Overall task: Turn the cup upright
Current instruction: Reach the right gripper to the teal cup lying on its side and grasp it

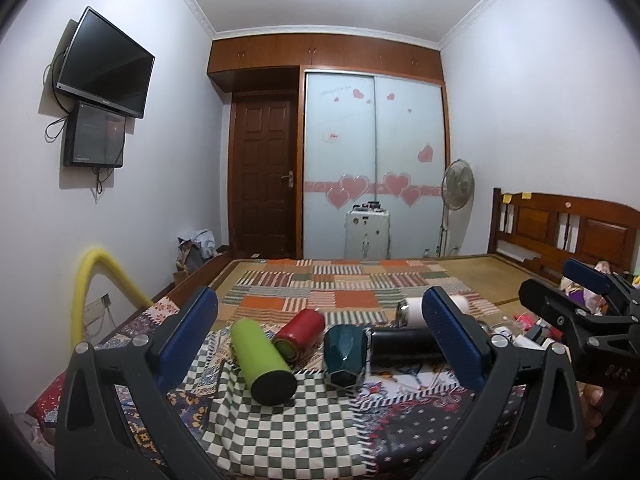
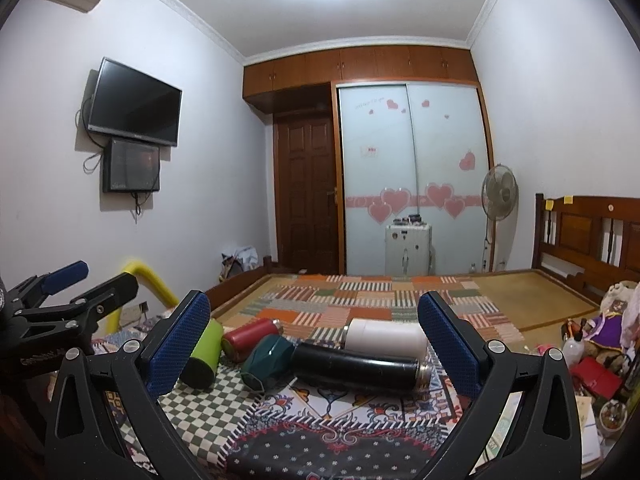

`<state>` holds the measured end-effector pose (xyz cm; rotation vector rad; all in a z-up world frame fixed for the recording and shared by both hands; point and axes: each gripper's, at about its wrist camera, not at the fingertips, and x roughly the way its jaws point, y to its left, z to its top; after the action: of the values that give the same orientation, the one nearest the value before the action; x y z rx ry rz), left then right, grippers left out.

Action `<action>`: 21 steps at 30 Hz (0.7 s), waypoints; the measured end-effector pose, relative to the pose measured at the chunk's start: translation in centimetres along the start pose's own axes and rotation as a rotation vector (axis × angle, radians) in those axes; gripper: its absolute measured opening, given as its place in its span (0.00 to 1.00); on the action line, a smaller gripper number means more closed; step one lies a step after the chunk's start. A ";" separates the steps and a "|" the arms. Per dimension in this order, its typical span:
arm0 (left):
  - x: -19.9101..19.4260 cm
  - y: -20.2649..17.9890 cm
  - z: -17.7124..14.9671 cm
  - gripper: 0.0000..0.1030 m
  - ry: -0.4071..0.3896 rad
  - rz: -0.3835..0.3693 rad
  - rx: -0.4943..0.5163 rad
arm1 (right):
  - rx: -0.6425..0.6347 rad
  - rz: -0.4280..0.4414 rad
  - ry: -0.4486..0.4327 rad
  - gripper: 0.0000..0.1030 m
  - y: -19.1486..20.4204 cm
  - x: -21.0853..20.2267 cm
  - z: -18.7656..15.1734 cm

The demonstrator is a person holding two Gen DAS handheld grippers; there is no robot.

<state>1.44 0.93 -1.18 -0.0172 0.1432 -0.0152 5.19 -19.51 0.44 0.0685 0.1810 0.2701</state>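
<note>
Several cups lie on their sides on the bed. A green cup (image 1: 262, 360) (image 2: 204, 354), a red cup (image 1: 301, 332) (image 2: 250, 336), a dark teal faceted cup (image 1: 346, 354) (image 2: 266, 362), a long black flask (image 1: 404, 346) (image 2: 360, 366) and a white cup (image 1: 414, 312) (image 2: 384, 336) lie close together. My left gripper (image 1: 320, 340) is open and empty, just short of them. My right gripper (image 2: 316, 340) is open and empty, also short of them. The right gripper shows in the left wrist view (image 1: 576, 300), and the left gripper in the right wrist view (image 2: 80, 292).
The cups rest on a checked cloth (image 1: 280, 424) and patterned covers over a patchwork bedspread (image 1: 340, 288). A yellow padded rail (image 1: 86, 280) stands at the bed's left edge. Toys and clutter (image 2: 596, 344) lie at the right. A wooden headboard (image 2: 592, 232) stands beyond.
</note>
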 end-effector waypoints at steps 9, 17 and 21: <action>3.4 3.7 -2.6 1.00 0.087 0.072 -0.013 | -0.117 0.058 0.218 1.00 1.6 6.8 -1.8; 6.0 6.9 -5.1 1.00 0.147 0.121 -0.018 | -0.156 0.176 0.464 1.00 3.6 14.1 -4.0; 6.5 7.6 -6.1 1.00 0.170 0.120 -0.023 | -0.158 0.211 0.634 0.93 4.4 18.0 -5.7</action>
<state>7.13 8.29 -8.24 -0.0302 0.3145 0.1050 20.05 -10.17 -7.83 -0.1589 0.7838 0.5115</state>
